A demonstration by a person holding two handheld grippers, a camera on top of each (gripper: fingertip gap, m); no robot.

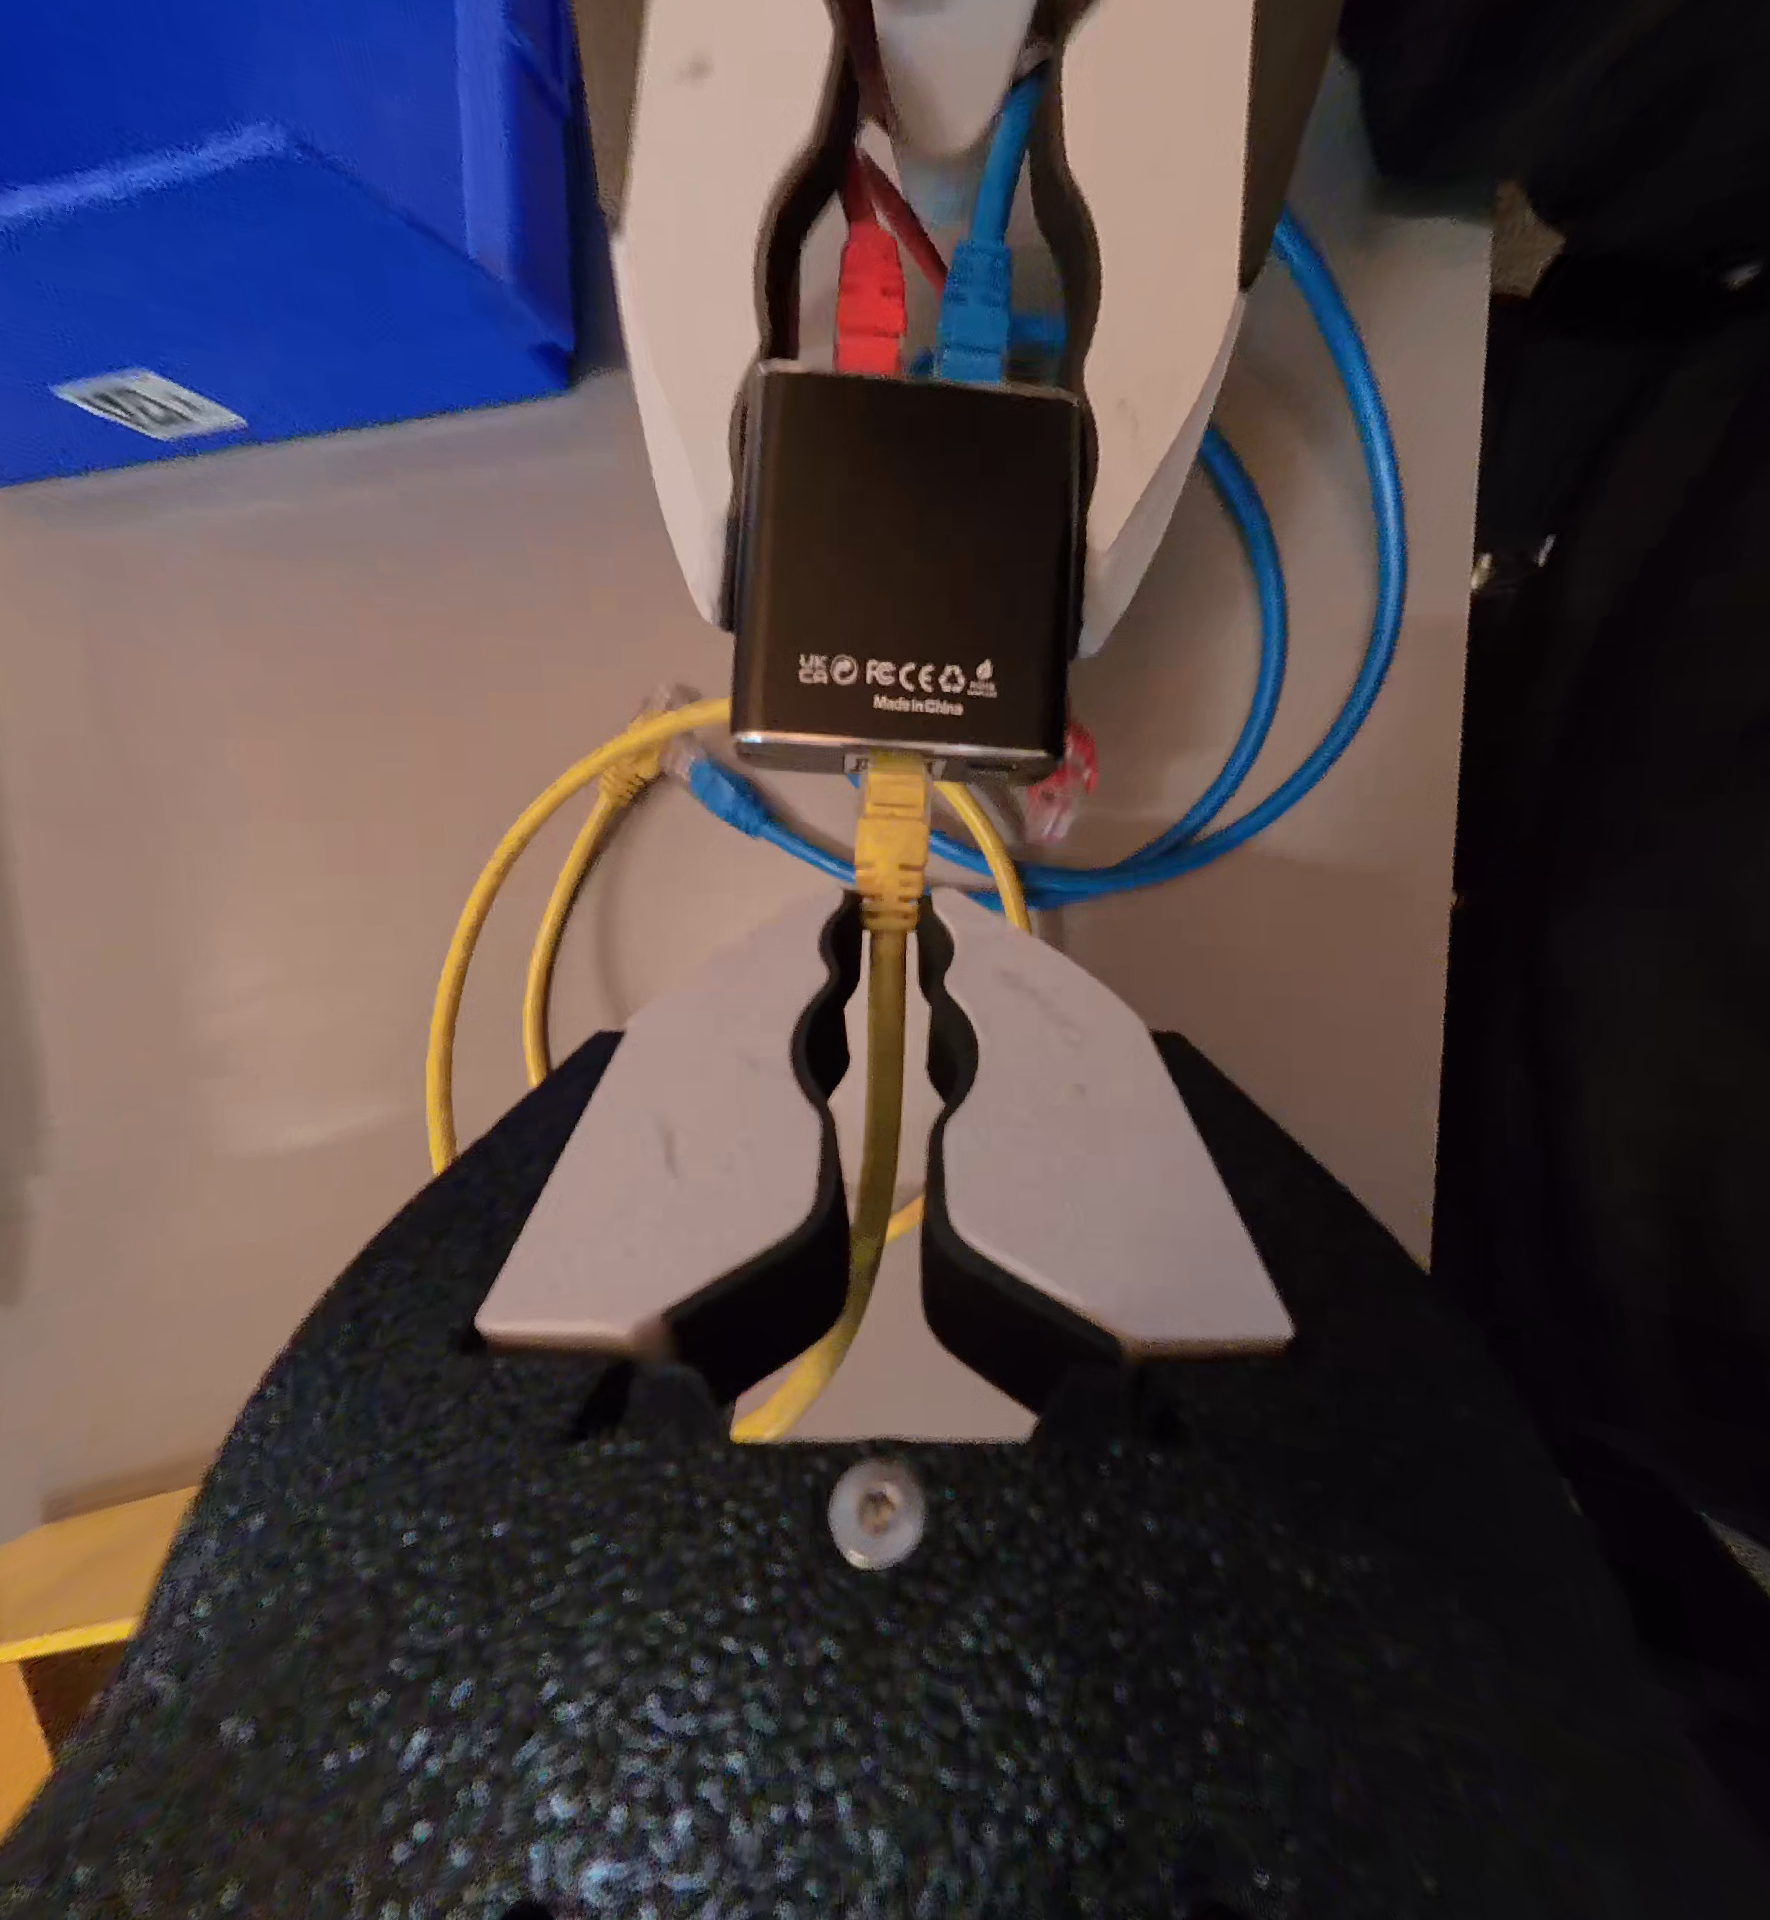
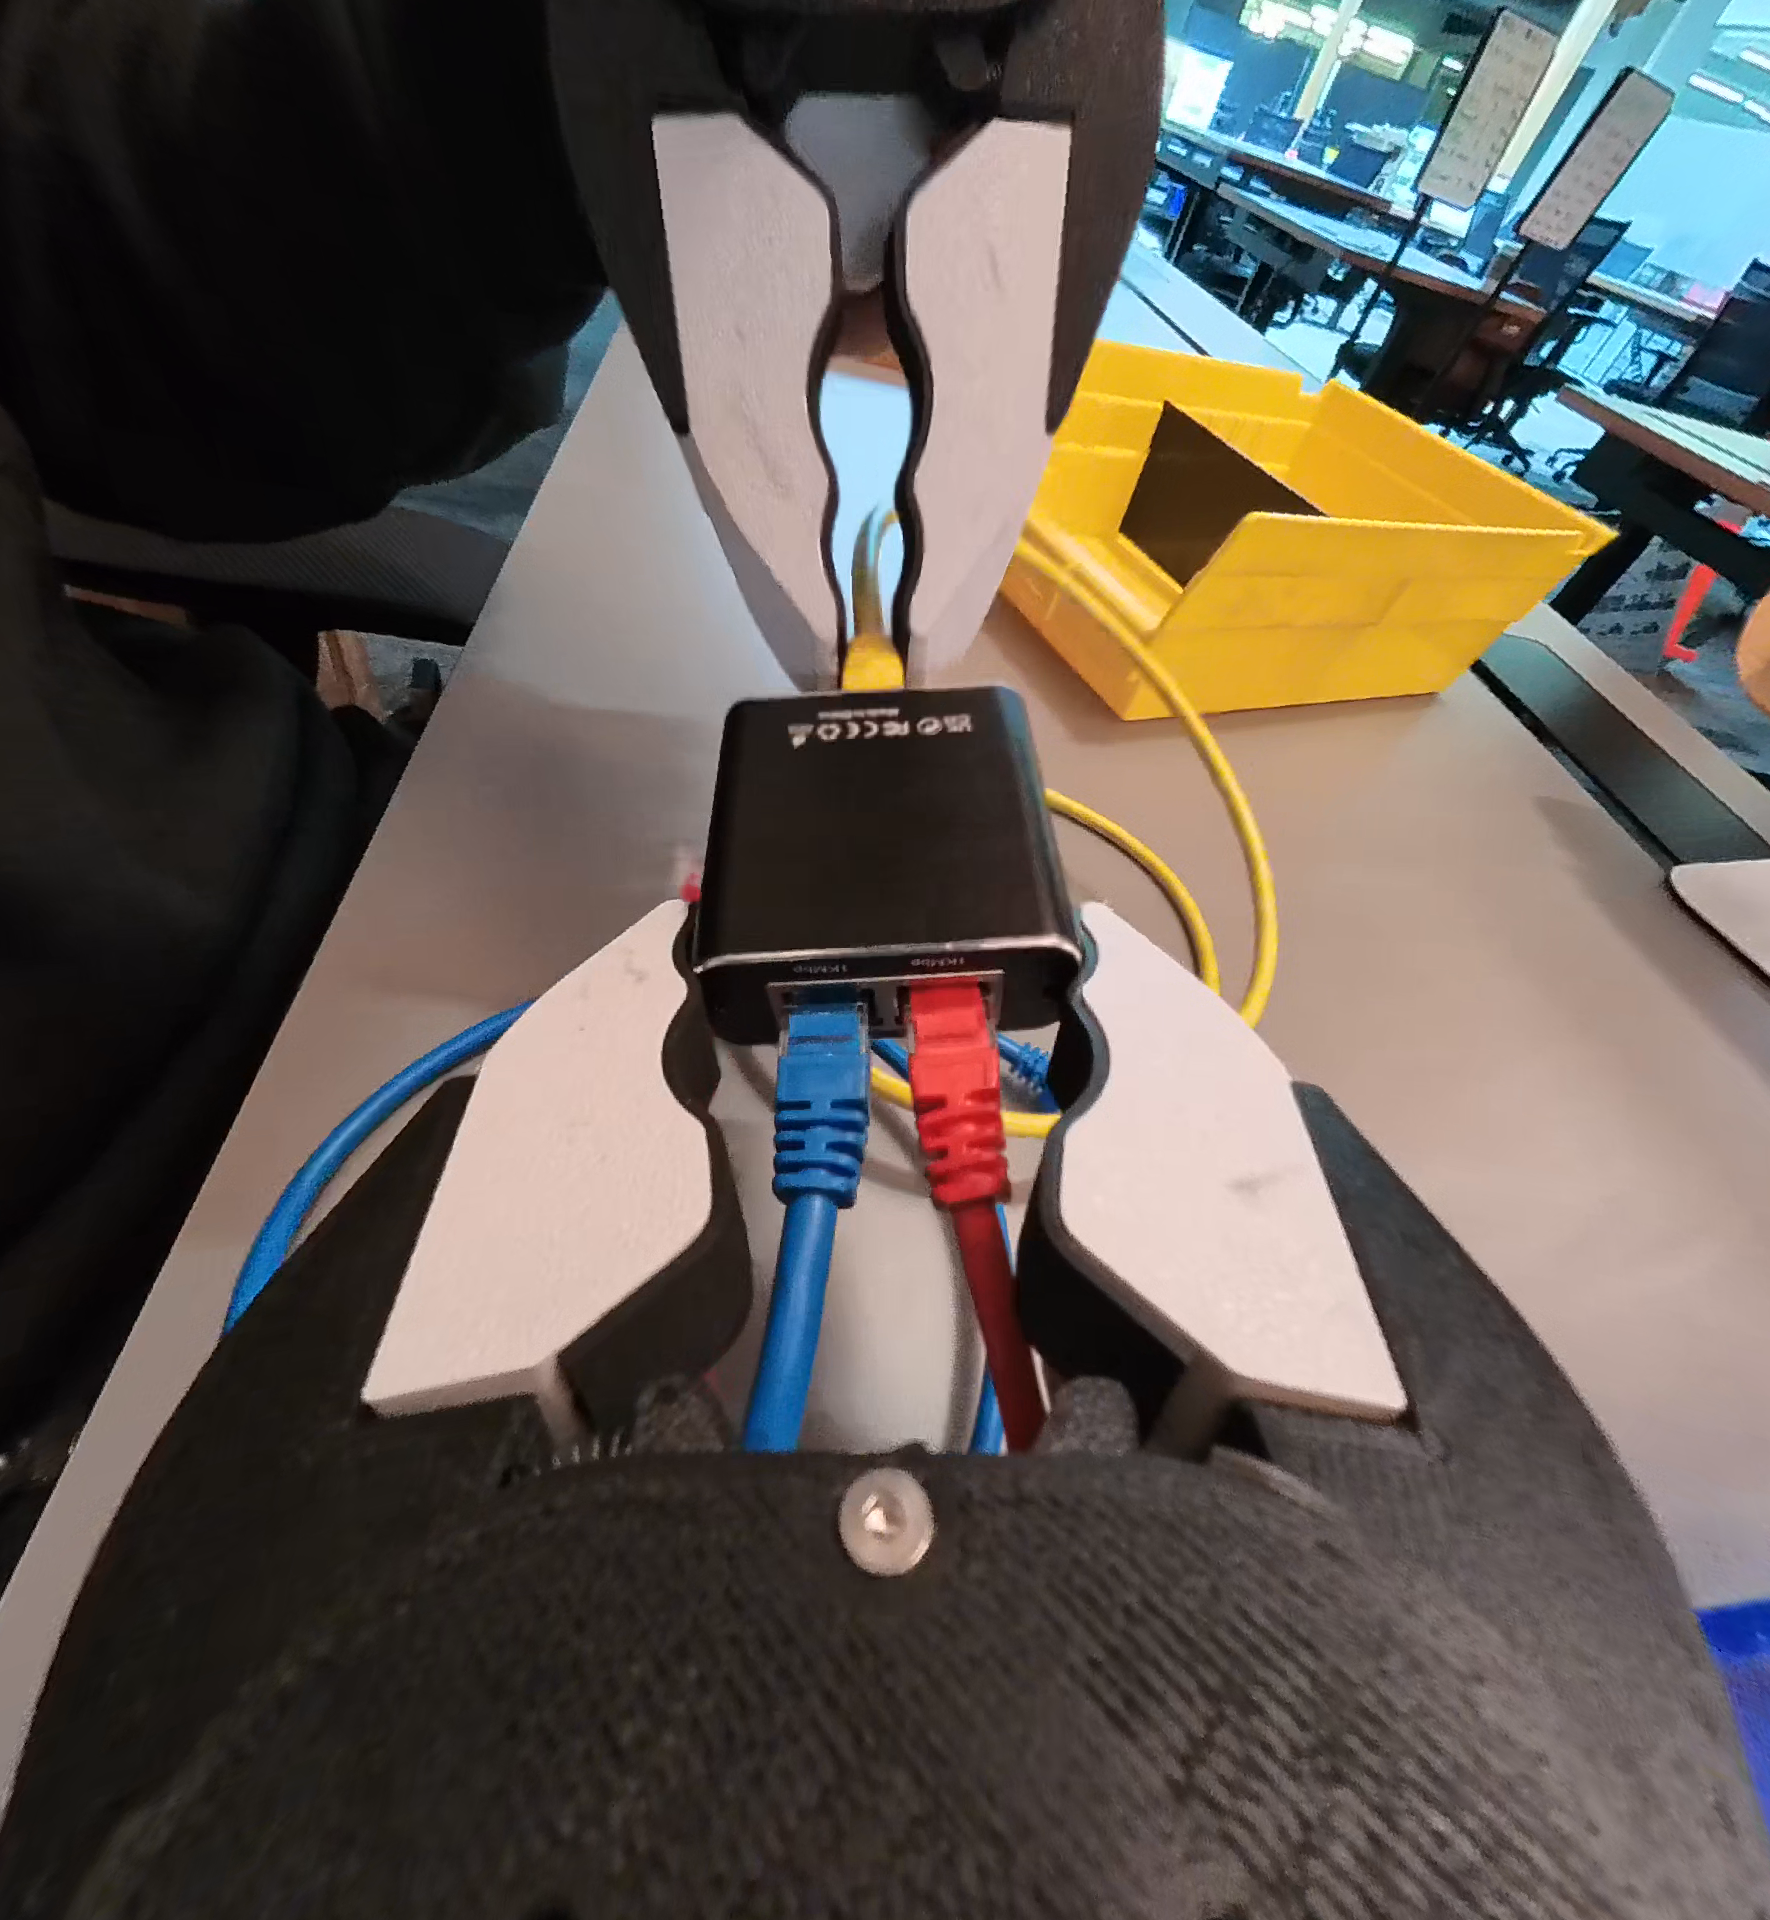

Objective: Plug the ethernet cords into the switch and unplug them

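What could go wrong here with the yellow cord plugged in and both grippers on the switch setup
The left gripper closes on the thin yellow cord behind its boot, so it may slip or strain the cable instead of freeing the plug. The right gripper pinches only the black switch by its end, so a pull could twist it, stressing the blue plug and red plug.

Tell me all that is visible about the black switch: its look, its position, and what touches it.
The black switch is a small box with rounded edges and a smooth, dark, slightly shiny casing with white markings on top. The right gripper clamps its sides, apparently holding it above the grey table. A blue cord and a red cord sit in two ports on one end. A yellow cord sits in the opposite end, with the left gripper closed around it just behind the plug.
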